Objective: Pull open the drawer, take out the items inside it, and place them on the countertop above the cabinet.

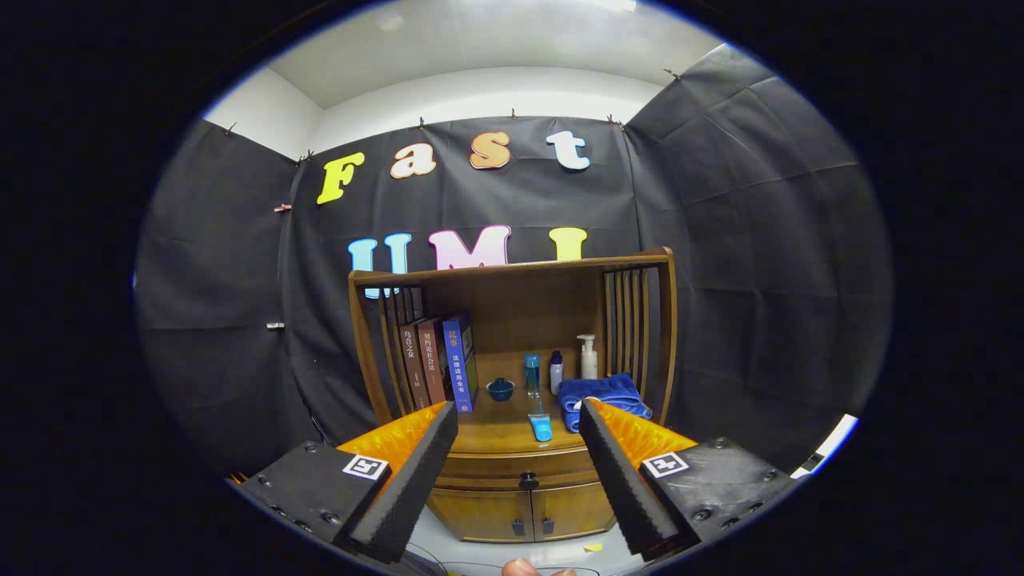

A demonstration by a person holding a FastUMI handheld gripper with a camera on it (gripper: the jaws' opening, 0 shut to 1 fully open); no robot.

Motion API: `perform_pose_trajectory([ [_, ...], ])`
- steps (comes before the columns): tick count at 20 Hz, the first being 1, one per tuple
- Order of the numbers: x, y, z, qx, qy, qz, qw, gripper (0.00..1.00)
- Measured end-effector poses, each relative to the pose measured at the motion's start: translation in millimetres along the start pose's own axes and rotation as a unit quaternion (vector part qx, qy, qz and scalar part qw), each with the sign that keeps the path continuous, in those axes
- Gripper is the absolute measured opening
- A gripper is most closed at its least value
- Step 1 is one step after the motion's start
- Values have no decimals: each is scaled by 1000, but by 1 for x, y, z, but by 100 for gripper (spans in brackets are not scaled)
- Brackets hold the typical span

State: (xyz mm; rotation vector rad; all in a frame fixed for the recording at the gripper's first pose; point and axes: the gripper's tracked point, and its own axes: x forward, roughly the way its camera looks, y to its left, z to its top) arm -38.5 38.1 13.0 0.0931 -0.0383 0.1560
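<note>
One small knob (pixel 528 481) on the closed drawer (pixel 520 466), ahead between our fingers; gripper (pixel 518 420) spread, empty. Rigid, likely slippery: we'd pinch it squarely.

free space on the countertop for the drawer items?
Gripper open, well back from the cabinet. Bare wood on the countertop front, between books and tube, ahead of the bowl. Crowded: bottles and towel.
</note>
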Motion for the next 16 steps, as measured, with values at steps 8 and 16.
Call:
perform_pose_trajectory([
  [8,-1,16,-3,-12,1,15,1000,100],
  [16,3,19,-9,-15,4,15,1000,100],
])
